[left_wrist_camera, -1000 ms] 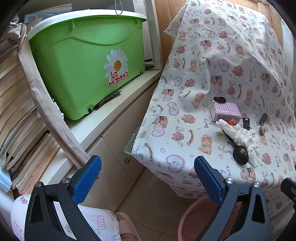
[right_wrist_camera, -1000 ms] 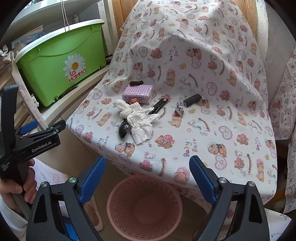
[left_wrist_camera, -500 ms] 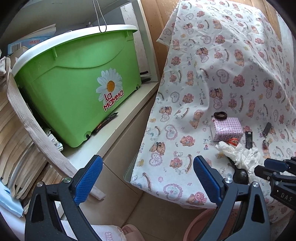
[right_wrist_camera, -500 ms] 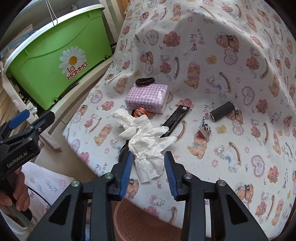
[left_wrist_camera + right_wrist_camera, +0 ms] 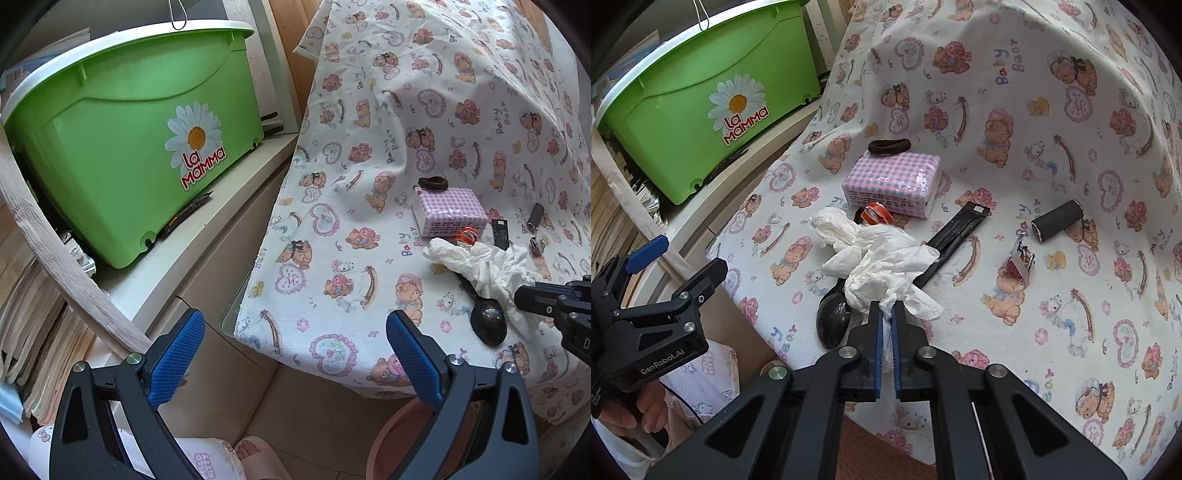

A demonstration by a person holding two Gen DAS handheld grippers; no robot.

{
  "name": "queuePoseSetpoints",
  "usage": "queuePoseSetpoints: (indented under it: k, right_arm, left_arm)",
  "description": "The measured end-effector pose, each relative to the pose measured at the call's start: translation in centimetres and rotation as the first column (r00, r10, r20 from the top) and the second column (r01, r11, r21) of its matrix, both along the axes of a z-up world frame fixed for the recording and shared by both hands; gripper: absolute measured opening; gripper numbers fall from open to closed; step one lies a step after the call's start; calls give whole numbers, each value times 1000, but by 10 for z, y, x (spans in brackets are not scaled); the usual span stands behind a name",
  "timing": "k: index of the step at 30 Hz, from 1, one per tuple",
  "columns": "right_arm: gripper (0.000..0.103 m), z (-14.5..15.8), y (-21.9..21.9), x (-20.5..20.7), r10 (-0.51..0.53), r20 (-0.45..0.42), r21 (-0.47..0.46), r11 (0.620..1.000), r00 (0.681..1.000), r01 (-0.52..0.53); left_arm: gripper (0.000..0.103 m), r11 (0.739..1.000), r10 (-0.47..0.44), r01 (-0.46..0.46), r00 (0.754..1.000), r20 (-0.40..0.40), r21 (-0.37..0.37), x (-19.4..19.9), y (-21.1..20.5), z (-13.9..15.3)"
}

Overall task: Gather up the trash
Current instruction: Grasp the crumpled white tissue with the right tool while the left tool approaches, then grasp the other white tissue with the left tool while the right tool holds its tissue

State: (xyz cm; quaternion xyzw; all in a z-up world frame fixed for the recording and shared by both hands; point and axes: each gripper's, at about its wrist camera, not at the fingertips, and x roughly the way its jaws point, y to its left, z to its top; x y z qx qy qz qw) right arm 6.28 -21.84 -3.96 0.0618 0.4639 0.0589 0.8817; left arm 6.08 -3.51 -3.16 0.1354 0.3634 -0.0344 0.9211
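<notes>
A crumpled white tissue [image 5: 882,258] lies on the bear-print tablecloth [image 5: 1052,314], over a black spoon [image 5: 833,321]. My right gripper [image 5: 885,312] is shut on the tissue's near edge. The tissue also shows in the left wrist view [image 5: 484,262], with the right gripper at the right edge [image 5: 554,301]. My left gripper [image 5: 295,347] is open and empty, off the table's left corner above the floor. A pink wastebasket [image 5: 402,439] stands on the floor under the table's front edge. A small crumpled wrapper [image 5: 1019,262] lies to the tissue's right.
A pink checked tissue pack [image 5: 892,182] with a black hair tie [image 5: 889,146] behind it, an orange-white ring [image 5: 875,214], a flat black stick [image 5: 955,236] and a black cylinder [image 5: 1058,219] lie on the cloth. A green La Mamma bin [image 5: 136,147] stands on the left cabinet.
My right gripper moved forward to the tissue and closed on its near edge. My left gripper shifted slightly and stayed open.
</notes>
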Motion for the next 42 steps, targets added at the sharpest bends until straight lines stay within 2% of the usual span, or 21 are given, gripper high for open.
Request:
queuePoseSetpoints:
  k: [6, 10, 13, 16, 18, 20, 26, 29, 32, 34, 35, 36, 38, 42]
  right_arm:
    - [5, 35, -19, -22, -61, 84, 25, 998, 995, 59]
    - [5, 45, -43, -28, -130, 88, 18, 992, 988, 129]
    - [5, 42, -59, -29, -171, 63, 41, 985, 983, 169]
    - [5, 41, -64, -29, -176, 54, 42, 984, 983, 174]
    - [5, 41, -64, -31, -171, 54, 37, 985, 984, 169]
    - [5, 41, -64, -33, -169, 54, 38, 985, 984, 167]
    - [5, 43, -65, -38, -167, 53, 41, 985, 985, 165]
    - [5, 48, -65, -41, -160, 70, 48, 986, 985, 157]
    - [5, 50, -66, -43, -161, 79, 42, 986, 984, 159]
    - [5, 51, -67, -44, -162, 79, 45, 986, 984, 159]
    - [5, 51, -67, -44, -163, 78, 45, 986, 984, 160]
    - [5, 50, -67, -43, -165, 76, 44, 986, 983, 162]
    - [5, 49, -67, -43, -169, 70, 42, 985, 983, 166]
    - [5, 45, -69, -42, -180, 58, 44, 983, 982, 177]
  left_arm:
    - [95, 998, -56, 55, 998, 10, 39, -7, -19, 6]
    - [83, 992, -124, 120, 987, -107, -38, 0, -37, 12]
    - [79, 976, -185, 151, 953, -238, -154, 20, -52, 14]
    - [63, 962, -189, 96, 911, -367, -256, 49, -63, 10]
    - [49, 955, -185, 63, 890, -416, -291, 65, -68, 6]
    - [42, 953, -178, 41, 877, -446, -300, 78, -73, 4]
    - [40, 960, -164, 22, 851, -498, -278, 96, -91, 1]
    - [42, 961, -152, 2, 839, -523, -276, 101, -95, -5]
    - [42, 964, -156, 13, 838, -523, -267, 100, -104, -9]
    - [28, 972, -146, 26, 842, -519, -232, 103, -110, -13]
    - [8, 975, -141, 26, 842, -520, -221, 102, -112, -14]
    - [0, 975, -143, 26, 838, -527, -222, 101, -114, -15]
    - [0, 966, -165, 27, 829, -534, -257, 98, -113, -13]
    - [0, 973, -165, 60, 855, -491, -223, 92, -113, 0]
